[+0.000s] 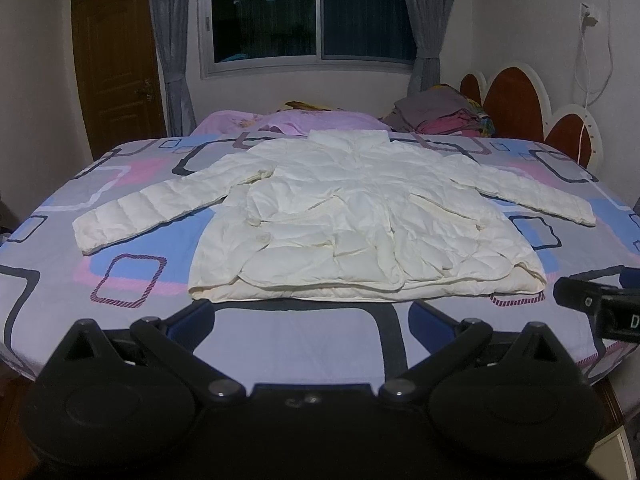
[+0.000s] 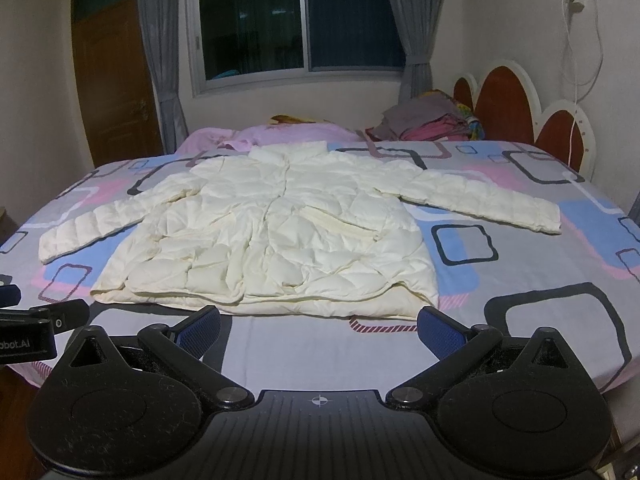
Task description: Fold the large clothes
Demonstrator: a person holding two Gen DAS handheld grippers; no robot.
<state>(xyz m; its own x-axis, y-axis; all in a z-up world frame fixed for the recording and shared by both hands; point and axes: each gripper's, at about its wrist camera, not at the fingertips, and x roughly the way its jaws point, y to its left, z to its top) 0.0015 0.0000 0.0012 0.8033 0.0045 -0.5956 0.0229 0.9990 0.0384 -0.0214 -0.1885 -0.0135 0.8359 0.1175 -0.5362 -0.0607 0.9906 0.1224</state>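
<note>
Left wrist view: we see our left gripper (image 1: 312, 316) with jaws spread wide and empty, the white puffer jacket (image 1: 340, 224) spread flat on the bed (image 1: 280, 344), its hem just ahead of the fingertips. At the right edge of this view the right gripper's body intrudes. Right wrist view gives us the right gripper (image 2: 318, 322), jaws likewise wide and empty, hem just beyond its blue pads (image 2: 438, 332).
</note>
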